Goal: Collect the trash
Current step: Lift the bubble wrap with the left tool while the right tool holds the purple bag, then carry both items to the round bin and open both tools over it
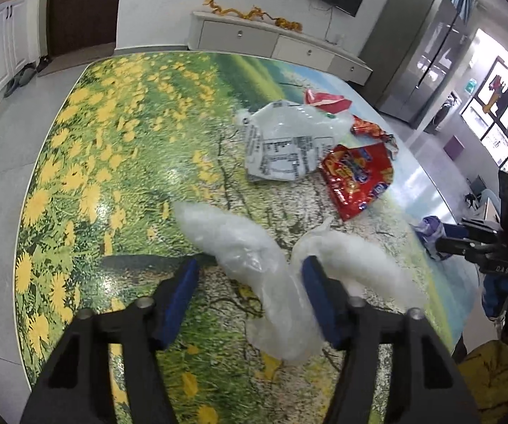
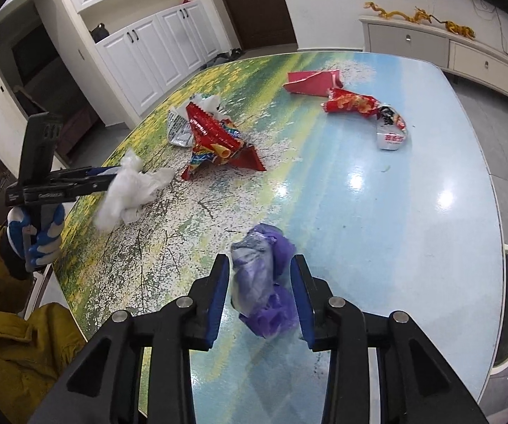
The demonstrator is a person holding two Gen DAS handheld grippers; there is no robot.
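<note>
Bare table right of wrappers

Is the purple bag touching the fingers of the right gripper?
Cannot tell. In the right wrist view the purple bag sits between the fingers of the right gripper, close to the left one, but no contact or gap shows plainly.

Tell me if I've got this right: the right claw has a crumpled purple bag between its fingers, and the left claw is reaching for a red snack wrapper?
Not quite. The right claw does have the purple bag between its fingers, but the left claw is at crumpled clear plastic, not a red wrapper. The left wrist view shows it.
</note>
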